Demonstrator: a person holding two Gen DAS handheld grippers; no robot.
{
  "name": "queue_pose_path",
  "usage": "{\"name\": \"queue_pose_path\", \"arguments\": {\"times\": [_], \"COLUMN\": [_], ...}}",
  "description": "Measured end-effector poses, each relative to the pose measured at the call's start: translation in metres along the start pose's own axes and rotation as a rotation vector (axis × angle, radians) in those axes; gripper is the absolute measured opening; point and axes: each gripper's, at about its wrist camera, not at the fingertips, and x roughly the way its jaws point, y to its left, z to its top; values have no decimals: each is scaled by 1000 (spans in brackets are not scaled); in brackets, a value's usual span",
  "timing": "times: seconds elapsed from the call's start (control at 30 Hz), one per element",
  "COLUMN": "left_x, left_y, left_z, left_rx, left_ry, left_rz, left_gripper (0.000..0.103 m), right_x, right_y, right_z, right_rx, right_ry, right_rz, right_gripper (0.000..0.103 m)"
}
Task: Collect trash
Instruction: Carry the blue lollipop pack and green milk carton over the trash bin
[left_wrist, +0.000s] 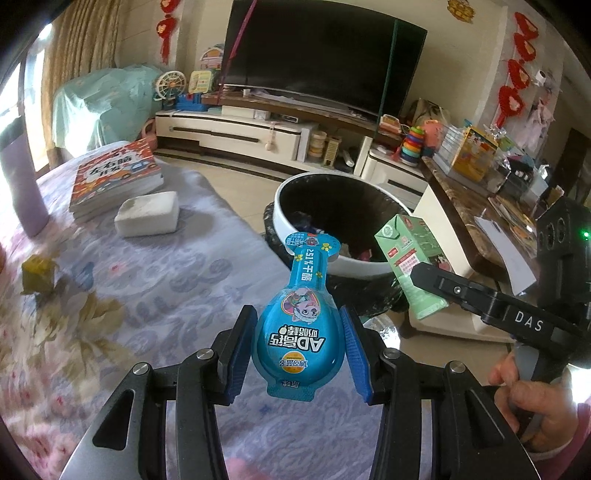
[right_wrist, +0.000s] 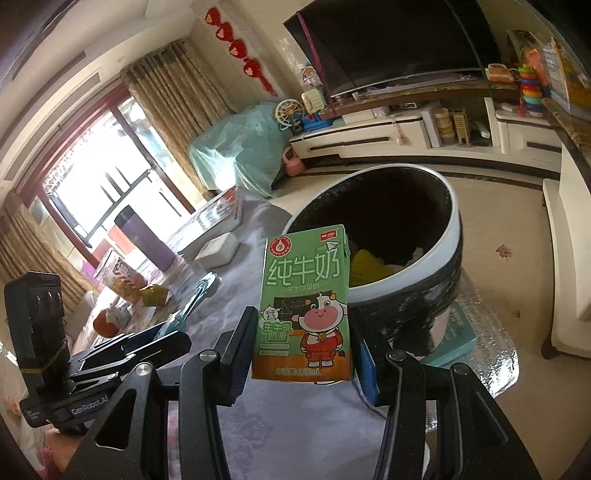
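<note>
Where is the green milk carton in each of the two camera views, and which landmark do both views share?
Left wrist view: the green milk carton is at the right, tilted, held by the right gripper, beside the bin.
Right wrist view: the carton stands upright at centre, between that gripper's fingers.
Shared landmark: the white-rimmed trash bin just behind the carton.

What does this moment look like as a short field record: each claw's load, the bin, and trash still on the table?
left claw: shut on blue snack packet, held upright
right claw: shut on green milk carton, upright
trash bin: open, dark liner, beyond both loads, some waste already inside
both loads: short of the bin, not yet over its opening
left on table: yellow wrapper, white block, books
table cover: floral cloth
</note>
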Motion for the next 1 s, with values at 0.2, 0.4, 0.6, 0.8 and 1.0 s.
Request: {"name": "queue_pose_path", "arguments": {"times": [0.2,0.4,0.6,0.8,1.0], "left_x": [11,25,39,55,71], "left_y": [-7,-13,-20,-22,-24], "left_z": [11,27,38,52,68], "left_rx": [17,40,58,62,78], "left_ry": [3,2,2,2,-1], "left_rz": [-11,-13,-12,-13,-12], "left_gripper": [45,45,45,45,45], "right_x": [0,2,8,14,21], "right_y": [-11,-17,-24,-33,-37], "right_z": [7,16,29,45,59], "right_rx": [8,8,5,13,3], "right_ry": [-3,-9,-12,-17,-20], "right_rz": [-14,-24,-30,-32,-49], "right_gripper": [49,49,49,49,49]}}
